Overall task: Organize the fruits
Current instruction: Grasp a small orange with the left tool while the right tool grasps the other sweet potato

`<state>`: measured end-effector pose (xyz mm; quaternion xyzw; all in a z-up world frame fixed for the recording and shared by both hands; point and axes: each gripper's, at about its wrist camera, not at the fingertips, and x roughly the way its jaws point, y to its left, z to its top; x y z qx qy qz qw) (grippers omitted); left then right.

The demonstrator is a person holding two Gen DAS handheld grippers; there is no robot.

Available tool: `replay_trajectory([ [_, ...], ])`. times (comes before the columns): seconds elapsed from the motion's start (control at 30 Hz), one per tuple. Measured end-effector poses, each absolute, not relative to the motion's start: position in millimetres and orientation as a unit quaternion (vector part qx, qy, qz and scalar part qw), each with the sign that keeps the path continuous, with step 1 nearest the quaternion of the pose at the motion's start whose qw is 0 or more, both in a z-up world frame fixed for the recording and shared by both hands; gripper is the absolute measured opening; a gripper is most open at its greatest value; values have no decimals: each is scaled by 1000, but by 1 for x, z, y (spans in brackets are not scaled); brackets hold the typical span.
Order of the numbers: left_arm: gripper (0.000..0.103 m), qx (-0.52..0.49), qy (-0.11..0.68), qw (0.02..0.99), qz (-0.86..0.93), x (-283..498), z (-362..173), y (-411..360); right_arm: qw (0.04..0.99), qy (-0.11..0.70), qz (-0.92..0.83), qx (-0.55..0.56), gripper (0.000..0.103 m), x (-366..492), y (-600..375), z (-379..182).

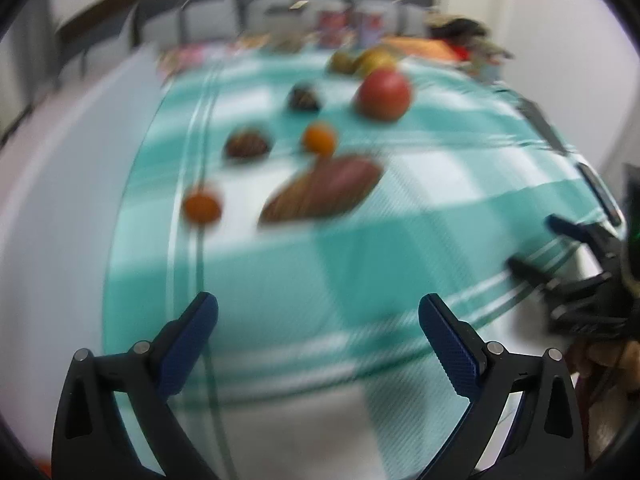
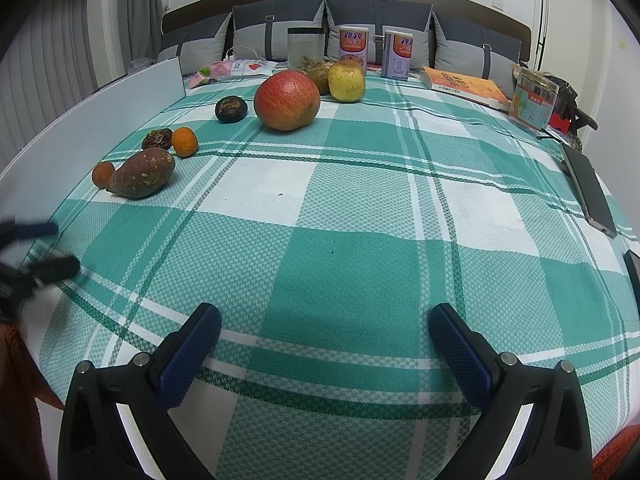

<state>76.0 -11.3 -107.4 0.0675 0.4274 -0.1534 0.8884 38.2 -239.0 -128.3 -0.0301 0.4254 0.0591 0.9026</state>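
Fruits lie on a green checked cloth (image 2: pixel 360 208). A big red apple (image 2: pixel 286 100), a yellow pear (image 2: pixel 346 81) and a dark round fruit (image 2: pixel 229 109) sit at the back. A sweet potato (image 2: pixel 141 173), two small oranges (image 2: pixel 184 142) (image 2: pixel 103 173) and a brown dried fruit (image 2: pixel 157 139) lie at the left. The left wrist view is blurred and shows the apple (image 1: pixel 384 94) and sweet potato (image 1: pixel 320 192). My left gripper (image 1: pixel 318 312) is open and empty. My right gripper (image 2: pixel 325 322) is open and empty, over the cloth's near part.
Two cans (image 2: pixel 353 45), a clear jar (image 2: pixel 305 48), a book (image 2: pixel 466 85), a box (image 2: pixel 534 98) and cushions line the back. A phone (image 2: pixel 588 188) lies at the right edge. A white board (image 2: pixel 80 120) runs along the left.
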Motion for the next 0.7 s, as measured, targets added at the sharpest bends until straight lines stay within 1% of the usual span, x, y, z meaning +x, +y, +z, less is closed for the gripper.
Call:
replay_trajectory([
  [0.03,101,88,411,893,-163,83,-97,-19,903,425,60,-31,103,38,-239,-128],
  [0.1,101,108,406,891,-171,100,-89,-31,902,425,63,-31,103,39,-239,-128],
  [0.17,101,102,430,877,-188,123,-93,-39,902,426,64,-32,103,40,-239,-128],
  [0.27,100,96,477,855,-178,153,-118,-49,901,427,65,-33,103,40,-239,-128],
  [0.37,100,69,495,844,-195,148,-123,-52,901,428,67,-34,103,40,-239,-128],
  [0.47,100,13,497,814,-299,123,-112,-59,901,427,67,-34,103,40,-239,-128],
  [0.5,100,15,494,813,-309,117,-109,-59,901,427,67,-34,103,40,-239,-128],
  [0.57,100,19,481,826,-295,107,-102,-53,901,427,68,-34,103,40,-239,-128],
  [0.7,100,-59,480,851,-205,112,-104,10,901,427,69,-35,103,41,-239,-129],
])
